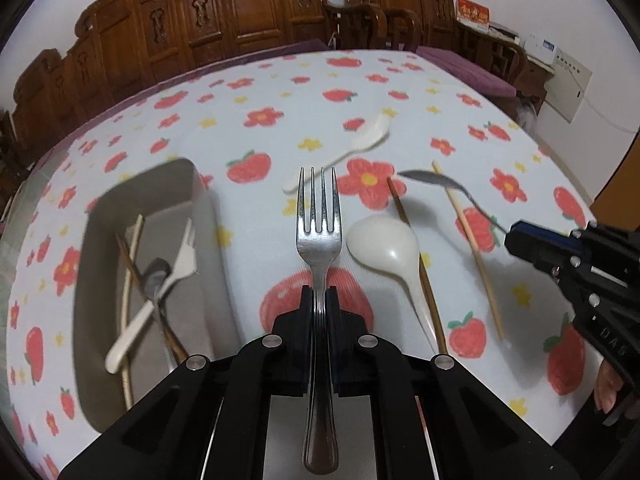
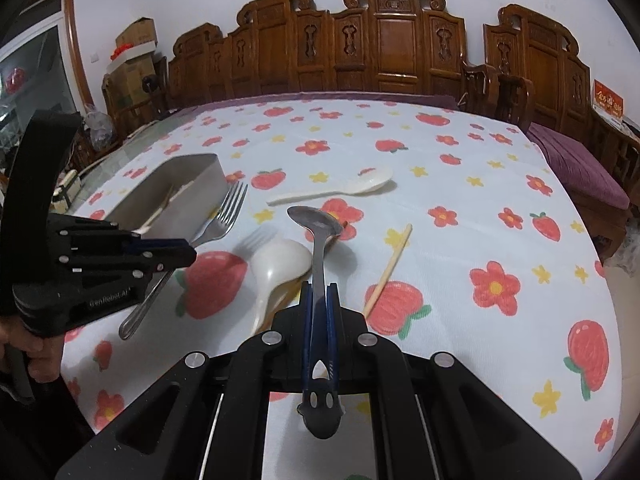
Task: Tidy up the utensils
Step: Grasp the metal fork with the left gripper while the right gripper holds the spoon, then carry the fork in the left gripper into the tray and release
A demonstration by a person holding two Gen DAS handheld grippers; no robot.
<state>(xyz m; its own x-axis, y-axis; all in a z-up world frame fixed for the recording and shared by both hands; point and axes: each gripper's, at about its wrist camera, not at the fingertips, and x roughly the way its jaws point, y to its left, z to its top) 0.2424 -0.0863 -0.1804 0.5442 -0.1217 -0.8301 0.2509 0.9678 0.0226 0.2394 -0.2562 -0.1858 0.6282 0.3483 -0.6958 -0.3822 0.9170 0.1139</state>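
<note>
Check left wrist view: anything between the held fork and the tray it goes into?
Nothing visible blocks it. The left gripper is shut on the fork, and only bare tablecloth separates it from the tray to the left. The tray is open-topped, though it already holds a few utensils.

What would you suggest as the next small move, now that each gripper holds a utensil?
Probably carry the left gripper over to the metal tray and release there. It is shut on the metal fork, held clear of the tablecloth, and the tray already holds sorted utensils. The right gripper, shut on the metal spoon, can follow.
</note>
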